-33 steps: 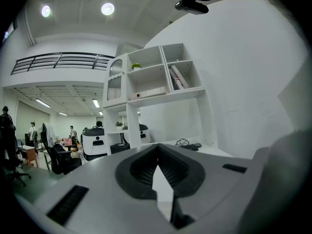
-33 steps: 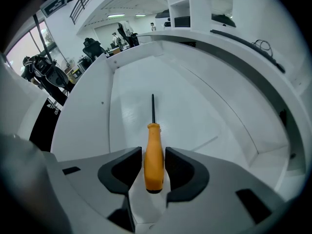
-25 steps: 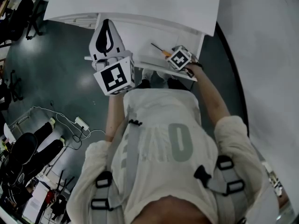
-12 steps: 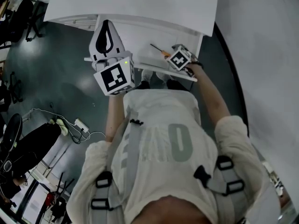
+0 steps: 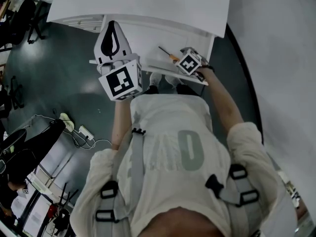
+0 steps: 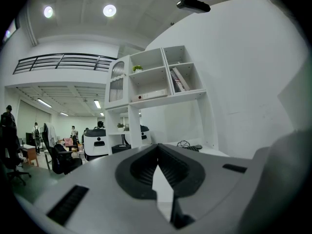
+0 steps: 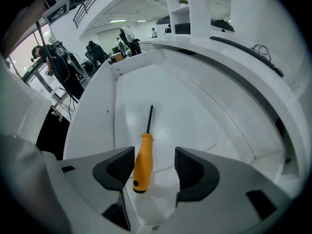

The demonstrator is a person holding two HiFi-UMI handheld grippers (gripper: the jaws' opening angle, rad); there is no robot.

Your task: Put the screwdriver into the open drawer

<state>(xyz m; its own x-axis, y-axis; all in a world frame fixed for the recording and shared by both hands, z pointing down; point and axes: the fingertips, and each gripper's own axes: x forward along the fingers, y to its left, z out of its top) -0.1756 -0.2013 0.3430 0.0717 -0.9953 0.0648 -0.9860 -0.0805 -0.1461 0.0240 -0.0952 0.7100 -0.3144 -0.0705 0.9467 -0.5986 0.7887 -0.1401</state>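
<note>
The screwdriver (image 7: 143,152) lies flat on the white floor of the open drawer (image 7: 204,116), between the jaws of the right gripper (image 7: 155,165). Its orange handle sits nearer the left-hand pad and its dark shaft points away past the jaw tips. Those jaws have just been opening and stand wide. Neither pad seems to press on the handle, though it lies very close to the left one, so the tool looks released and the placing looks done.

It is probably light, stiff and tough. The handle looks like smooth round plastic, so it could roll on the slick drawer floor or slip in a weak pinch. The thin shaft gives little to hold. The best place to grip would be across the thick middle of the handle.

The left gripper (image 6: 157,152) is well off to the side, pointing level into the room, with its jaws together and nothing between them.

No brand or label shows on the screwdriver. The marker cube (image 5: 189,62) on the right gripper has only a black-and-white square pattern. The person's shirt (image 5: 189,149) carries one large grey figure like a nought.
</note>
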